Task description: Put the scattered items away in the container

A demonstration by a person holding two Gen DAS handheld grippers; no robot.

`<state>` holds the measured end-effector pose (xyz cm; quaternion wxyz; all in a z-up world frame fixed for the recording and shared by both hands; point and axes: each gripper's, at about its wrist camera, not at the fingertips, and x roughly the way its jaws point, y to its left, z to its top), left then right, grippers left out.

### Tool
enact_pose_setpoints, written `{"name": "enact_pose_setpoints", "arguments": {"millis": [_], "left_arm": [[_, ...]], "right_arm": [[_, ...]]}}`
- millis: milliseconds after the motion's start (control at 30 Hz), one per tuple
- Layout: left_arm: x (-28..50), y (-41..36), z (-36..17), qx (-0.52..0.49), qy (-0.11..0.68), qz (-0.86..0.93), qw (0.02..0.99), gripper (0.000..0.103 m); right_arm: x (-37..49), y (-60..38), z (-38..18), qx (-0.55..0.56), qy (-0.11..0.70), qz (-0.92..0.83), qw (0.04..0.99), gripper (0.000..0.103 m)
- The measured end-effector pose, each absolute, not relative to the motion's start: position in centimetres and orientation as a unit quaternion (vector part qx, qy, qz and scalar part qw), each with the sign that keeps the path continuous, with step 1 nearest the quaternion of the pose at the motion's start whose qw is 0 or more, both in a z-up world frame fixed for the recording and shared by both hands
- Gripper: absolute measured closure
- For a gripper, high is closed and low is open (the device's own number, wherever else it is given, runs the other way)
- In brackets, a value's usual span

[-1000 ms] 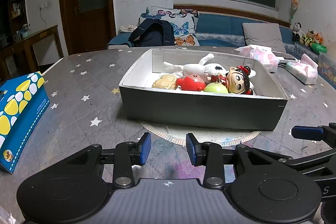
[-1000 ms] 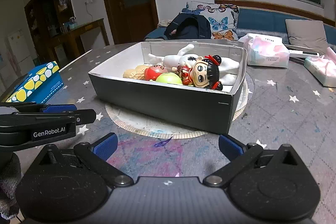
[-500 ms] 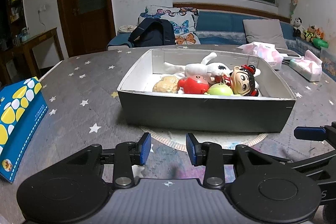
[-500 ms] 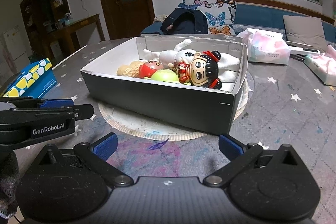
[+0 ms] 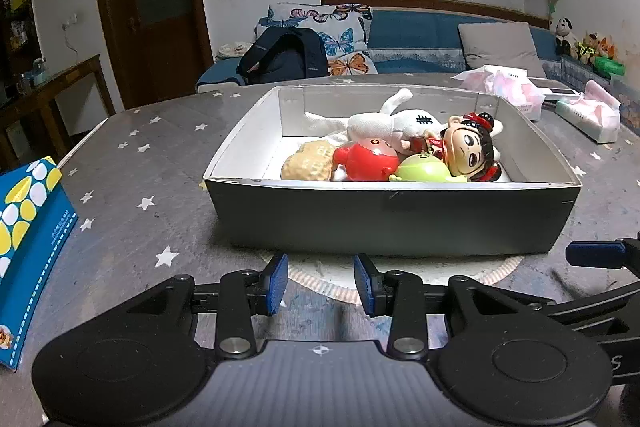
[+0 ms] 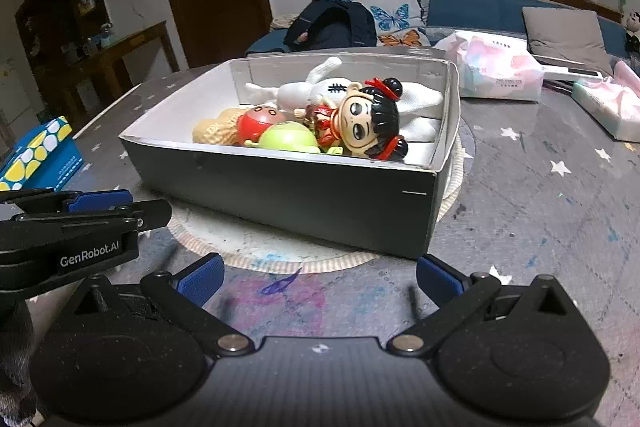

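A grey box (image 5: 392,223) with a white inside stands on a round mat; it also shows in the right wrist view (image 6: 304,199). In it lie a black-haired doll (image 5: 468,149), a white plush (image 5: 380,125), a red toy (image 5: 370,159), a green toy (image 5: 426,169) and a tan toy (image 5: 308,165). My left gripper (image 5: 320,285) hangs just in front of the box, jaws narrowly apart and empty. My right gripper (image 6: 318,277) is wide open and empty, near the box's front right corner.
A blue and yellow tissue box (image 5: 28,227) lies at the left. Pink tissue packs (image 6: 500,69) lie behind the box at the right. The starred grey tablecloth (image 5: 132,167) covers the table. A sofa with a dark backpack (image 5: 284,59) stands behind.
Both grippers have risen and tilted a little, so the box sits slightly lower and nearer in view. The jaws and the toys have not changed.
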<state>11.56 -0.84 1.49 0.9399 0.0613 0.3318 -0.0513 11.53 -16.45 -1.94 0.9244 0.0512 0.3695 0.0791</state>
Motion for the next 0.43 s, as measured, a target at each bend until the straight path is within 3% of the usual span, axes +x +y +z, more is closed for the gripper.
{"name": "enact_pose_setpoints", "arguments": {"millis": [200, 300, 433], "left_arm": [[12.5, -0.9, 1.2, 0.061, 0.335, -0.055, 0.939, 0.064], [12.9, -0.9, 1.1, 0.059, 0.332, -0.06, 0.939, 0.071], [13.3, -0.9, 1.2, 0.058, 0.327, -0.058, 0.941, 0.072]], "right_arm": [[12.2, -16.3, -2.3, 0.051, 0.377, 0.074, 0.922, 0.0], [12.5, -16.3, -2.5, 0.051, 0.378, 0.073, 0.922, 0.0], [12.8, -16.3, -2.6, 0.051, 0.379, 0.07, 0.921, 0.0]]}}
